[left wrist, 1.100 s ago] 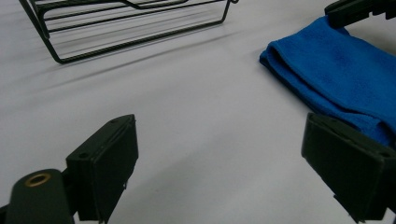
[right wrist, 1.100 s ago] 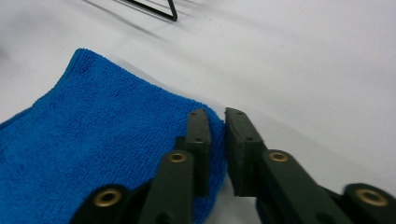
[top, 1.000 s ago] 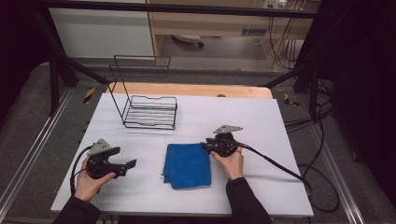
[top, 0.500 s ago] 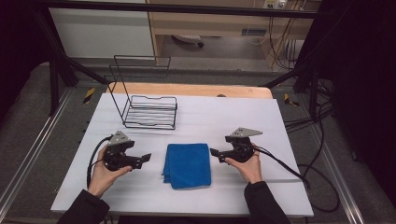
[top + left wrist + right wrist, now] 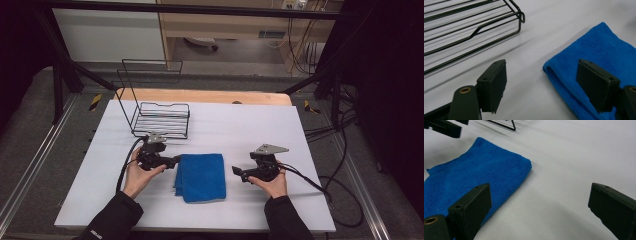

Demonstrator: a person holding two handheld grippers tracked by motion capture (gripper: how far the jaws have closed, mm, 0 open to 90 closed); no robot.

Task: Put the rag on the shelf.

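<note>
A folded blue cloth [image 5: 201, 177] lies flat on the white table, near its front middle. My left gripper [image 5: 172, 161] points right at the cloth's upper left corner. Its jaws have just been closing; in the left gripper view [image 5: 542, 68] they stand apart over that corner [image 5: 596, 50], and the pads do not press on it. My right gripper [image 5: 236, 172] lies just right of the cloth and points left. Its jaws have just been opening; in the right gripper view [image 5: 540, 195] they are wide apart over bare table beside the cloth's edge [image 5: 474, 177].
A black wire basket [image 5: 162, 120] [image 5: 471, 32] stands just behind the left gripper. A wooden board [image 5: 200, 96] runs along the table's far edge. Cables [image 5: 340, 200] trail off the table [image 5: 260, 125] to the right. The left gripper's jaw [image 5: 446, 128] shows beyond the cloth.
My left gripper has moved right, up to the cloth's upper left corner. My right gripper has drawn back to the right, off the cloth's upper right corner. The cloth has stayed put.
</note>
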